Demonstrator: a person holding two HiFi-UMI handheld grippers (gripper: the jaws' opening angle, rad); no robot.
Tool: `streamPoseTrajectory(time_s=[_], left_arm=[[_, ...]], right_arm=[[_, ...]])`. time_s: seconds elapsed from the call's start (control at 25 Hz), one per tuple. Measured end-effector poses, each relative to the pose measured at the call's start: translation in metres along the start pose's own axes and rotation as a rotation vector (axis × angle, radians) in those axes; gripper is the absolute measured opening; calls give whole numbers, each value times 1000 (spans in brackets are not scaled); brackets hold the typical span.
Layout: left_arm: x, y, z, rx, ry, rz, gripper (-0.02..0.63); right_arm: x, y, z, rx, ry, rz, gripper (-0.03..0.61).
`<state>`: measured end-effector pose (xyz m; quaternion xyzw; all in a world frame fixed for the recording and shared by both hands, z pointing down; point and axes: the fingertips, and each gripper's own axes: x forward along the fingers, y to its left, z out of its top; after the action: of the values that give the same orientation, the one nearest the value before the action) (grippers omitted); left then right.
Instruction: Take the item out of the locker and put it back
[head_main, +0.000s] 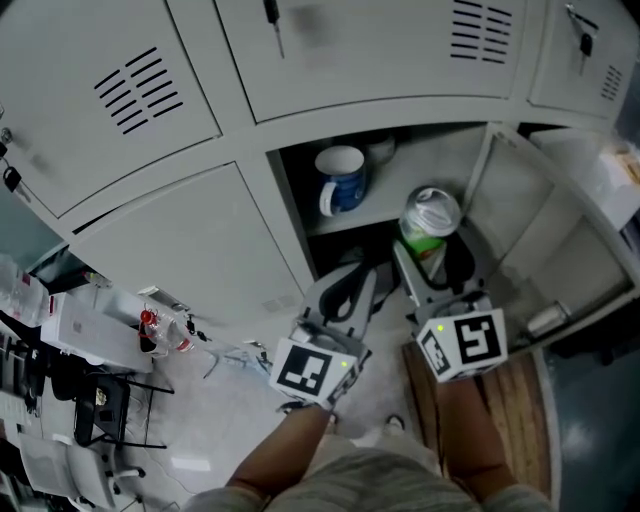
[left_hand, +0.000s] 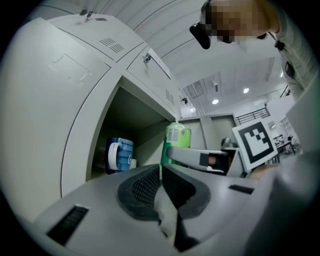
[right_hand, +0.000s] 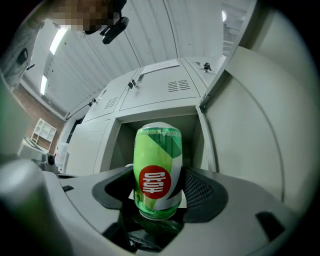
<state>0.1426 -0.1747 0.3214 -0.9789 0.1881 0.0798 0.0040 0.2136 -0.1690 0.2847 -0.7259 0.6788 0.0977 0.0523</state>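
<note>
A green can with a red round label (right_hand: 157, 172) stands upright between the jaws of my right gripper (right_hand: 159, 192), which is shut on it. In the head view the green can (head_main: 429, 228) is held just in front of the open locker compartment (head_main: 470, 150). My left gripper (head_main: 352, 285) hangs beside it to the left, shut with nothing in it; its dark pads meet in the left gripper view (left_hand: 161, 187). The green can (left_hand: 175, 142) shows there to the right, outside the locker. A blue and white mug (head_main: 341, 180) stands on the locker shelf.
The locker door (head_main: 560, 245) hangs open at the right. Closed grey locker doors (head_main: 190, 250) surround the open compartment. Low at the left stands a cluttered stand with a small red-capped bottle (head_main: 148, 330). A wooden board (head_main: 510, 400) lies on the floor under my right arm.
</note>
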Motion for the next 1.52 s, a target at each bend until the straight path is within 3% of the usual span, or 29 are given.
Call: streamPoseTrajectory(time_s=[0.2,0.36,0.96,1.4,1.52], left_arm=[[3,16,2,37,21,124,5],[5,23,3,49,31,204,5],[14,44,8,203,93,457,49],[22,68,12,216,119,651,77],[24,77,9,202,137,700,114]], right_arm=[[-8,3,-5,-37,9,54,290],[-12,6,-7,32,27,87,290],[-19,1,-13,54,19,216,290],[-10,-3,-7,88,16,295,290],[-9,-5,-6,85,5,314,290]])
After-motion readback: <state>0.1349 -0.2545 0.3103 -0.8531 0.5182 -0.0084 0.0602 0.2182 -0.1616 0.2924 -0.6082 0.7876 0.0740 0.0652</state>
